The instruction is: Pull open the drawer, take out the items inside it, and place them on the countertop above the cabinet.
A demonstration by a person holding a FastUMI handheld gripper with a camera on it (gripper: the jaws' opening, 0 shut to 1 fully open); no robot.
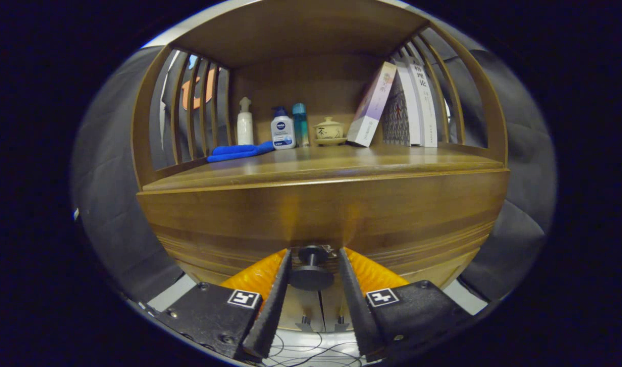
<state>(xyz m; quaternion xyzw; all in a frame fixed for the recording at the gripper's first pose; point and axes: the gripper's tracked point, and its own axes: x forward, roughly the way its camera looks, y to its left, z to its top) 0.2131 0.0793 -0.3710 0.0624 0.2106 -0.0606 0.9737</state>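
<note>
Drawer (321,219) is sitting closed, its wooden front flush under the countertop (321,171), so no pulling is showing yet and the items inside are hidden. Its dark round knob (311,265) is lying between the fingers of the gripper (313,272), which are standing either side of it with slim gaps, not yet pressing. Beyond, on the countertop, a blue cloth (239,151), three bottles (283,130), a lidded cup (329,130) and leaning books (392,104) are resting. Nearly everything is remaining: gripping, pulling, emptying, placing.

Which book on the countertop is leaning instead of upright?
The purple-and-white book, nearest the lidded ceramic cup. It tilts right against the upright books. The gripper straddles the drawer knob, open.
</note>
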